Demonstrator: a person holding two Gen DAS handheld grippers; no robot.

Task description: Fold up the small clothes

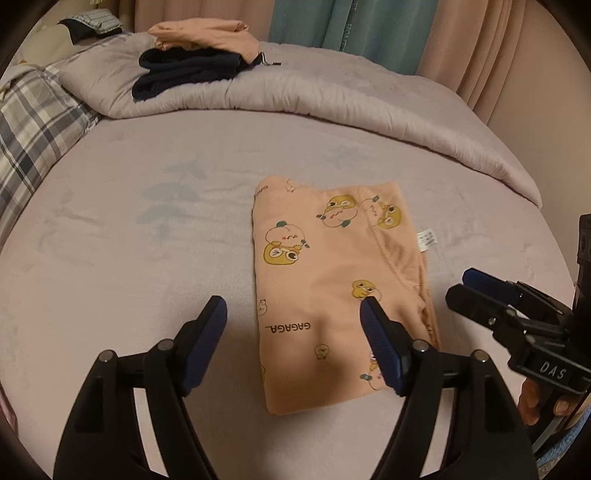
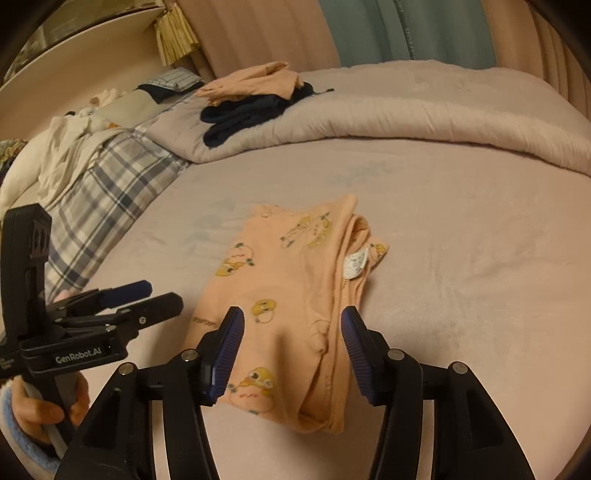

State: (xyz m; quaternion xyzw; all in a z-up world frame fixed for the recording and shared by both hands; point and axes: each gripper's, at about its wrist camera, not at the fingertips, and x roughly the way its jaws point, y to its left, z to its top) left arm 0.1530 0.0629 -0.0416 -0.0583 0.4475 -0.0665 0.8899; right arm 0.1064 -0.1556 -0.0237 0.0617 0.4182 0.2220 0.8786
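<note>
Lying folded on the bed sheet [image 1: 147, 258], peach garment [image 1: 332, 280]; both grippers open above.

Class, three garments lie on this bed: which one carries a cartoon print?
The peach garment lying flat on the sheet nearest the claws. The peach one and the dark navy one stacked on the rolled quilt show no print.

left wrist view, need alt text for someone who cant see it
A folded peach garment printed with cartoon ducks lies flat on a pale bed sheet, with the open left gripper above its near end. The right gripper is alongside, holding nothing.
</note>
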